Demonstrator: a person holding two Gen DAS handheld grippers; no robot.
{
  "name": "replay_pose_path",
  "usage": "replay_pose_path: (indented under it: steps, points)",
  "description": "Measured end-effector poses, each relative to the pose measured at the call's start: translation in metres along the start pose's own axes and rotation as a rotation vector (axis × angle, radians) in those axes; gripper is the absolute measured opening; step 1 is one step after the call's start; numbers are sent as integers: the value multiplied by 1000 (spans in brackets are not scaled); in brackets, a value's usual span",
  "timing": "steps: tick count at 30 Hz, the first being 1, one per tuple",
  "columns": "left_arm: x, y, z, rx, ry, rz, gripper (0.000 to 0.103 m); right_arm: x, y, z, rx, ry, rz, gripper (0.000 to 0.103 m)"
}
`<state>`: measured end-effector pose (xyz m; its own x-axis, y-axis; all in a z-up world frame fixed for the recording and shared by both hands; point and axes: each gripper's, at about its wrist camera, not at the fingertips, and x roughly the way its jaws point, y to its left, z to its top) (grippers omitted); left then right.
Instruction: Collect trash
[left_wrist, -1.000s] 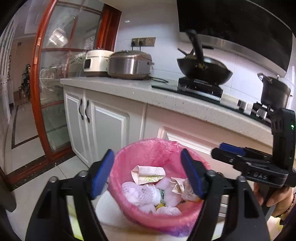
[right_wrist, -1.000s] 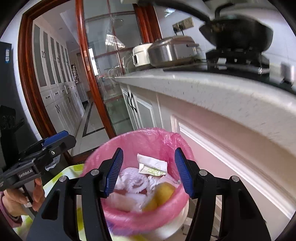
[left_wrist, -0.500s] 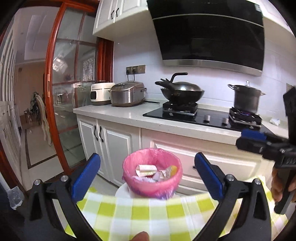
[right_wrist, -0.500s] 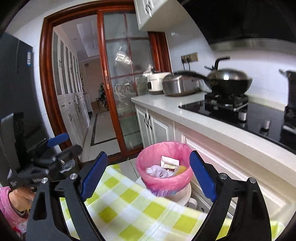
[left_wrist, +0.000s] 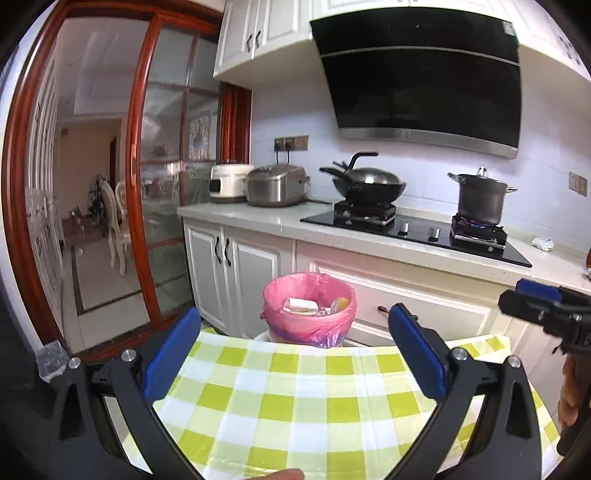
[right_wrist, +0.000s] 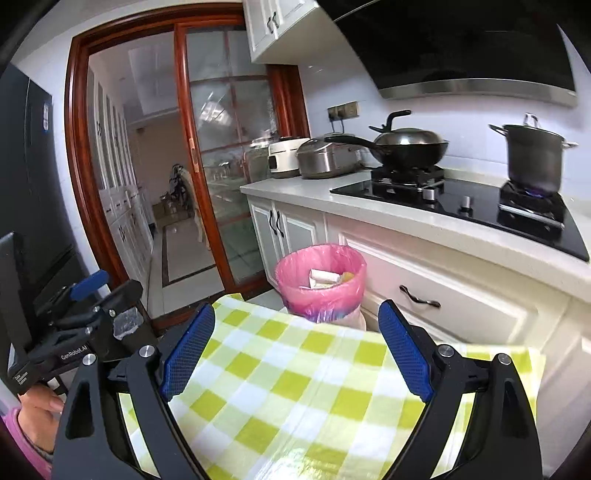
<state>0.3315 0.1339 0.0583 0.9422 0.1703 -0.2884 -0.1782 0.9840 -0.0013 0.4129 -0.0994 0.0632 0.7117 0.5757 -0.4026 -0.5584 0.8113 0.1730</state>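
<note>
The small round bin lined with a thin pink plastic bag (left_wrist: 309, 308) stands on the floor just past the far edge of the bench under its green-and-white checked cloth (left_wrist: 295, 398), against the white kitchen cabinets (left_wrist: 236, 273). Crumpled white paper and wrappers (left_wrist: 300, 305) lie in it with something yellow; all of it looks light and soft, easily crushed, nothing fragile.

The bag is the awkward part, I'd guess: flimsy, slick film that stretches and tears. The best hold is probably the folded-over rim, pinched at opposite sides where the film bunches thick.

The left gripper (left_wrist: 295, 356) has its blue jaws spread wide with nothing between them, and the right gripper (right_wrist: 295, 354) likewise. Both hang over the cloth, well apart from the bin.
</note>
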Motion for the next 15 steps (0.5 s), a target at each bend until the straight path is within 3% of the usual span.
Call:
replay_pose_path:
  steps: [3,15]
  points:
    - [-16,-9,-3,29,0,-15,99,-16,7,-8,-26,-11,-17,85]
    - [-49,-21,-19,-21,45,-72,99,-49,15,-17,-54,-36,-12,85]
